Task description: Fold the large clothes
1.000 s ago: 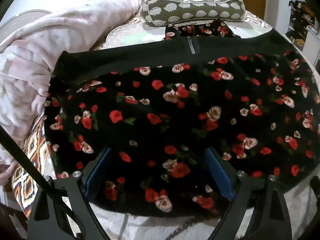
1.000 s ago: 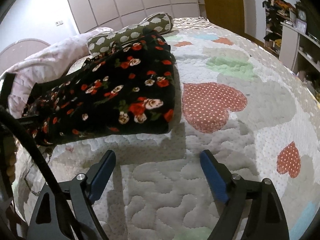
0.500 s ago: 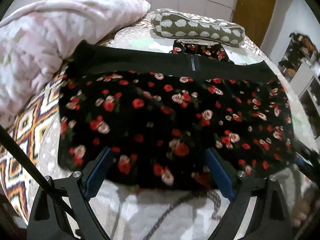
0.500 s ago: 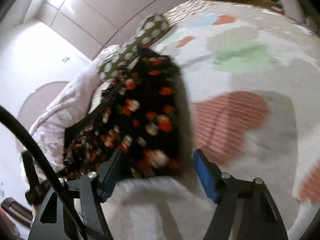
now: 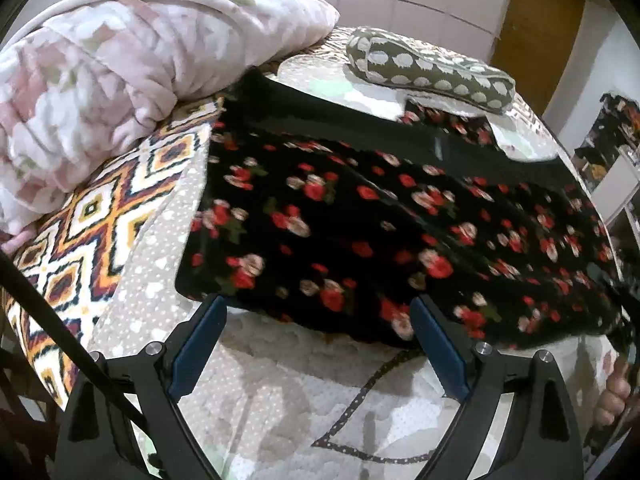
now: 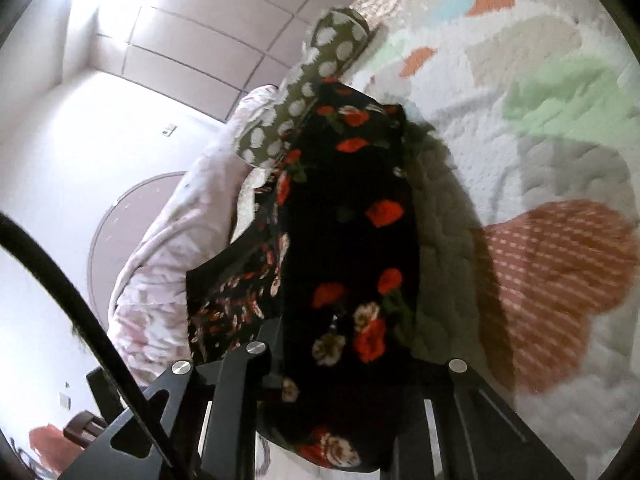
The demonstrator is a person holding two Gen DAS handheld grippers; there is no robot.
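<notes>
A black garment with red and cream roses lies folded on the quilted bed, its black waistband with a zip at the far edge. My left gripper is open and empty, its blue pads just in front of the garment's near edge. In the right wrist view the same garment fills the centre and drapes over my right gripper, which is shut on its near corner; the fingertips are hidden under the cloth.
A pink floral blanket is heaped at the left. An olive bolster with white spots lies behind the garment. A diamond-patterned cover shows at the left. The quilt has heart and colour patches to the right.
My right gripper moved left onto the garment's corner and shut on it, lifting that edge. My left gripper pulled back off the garment, staying open.
</notes>
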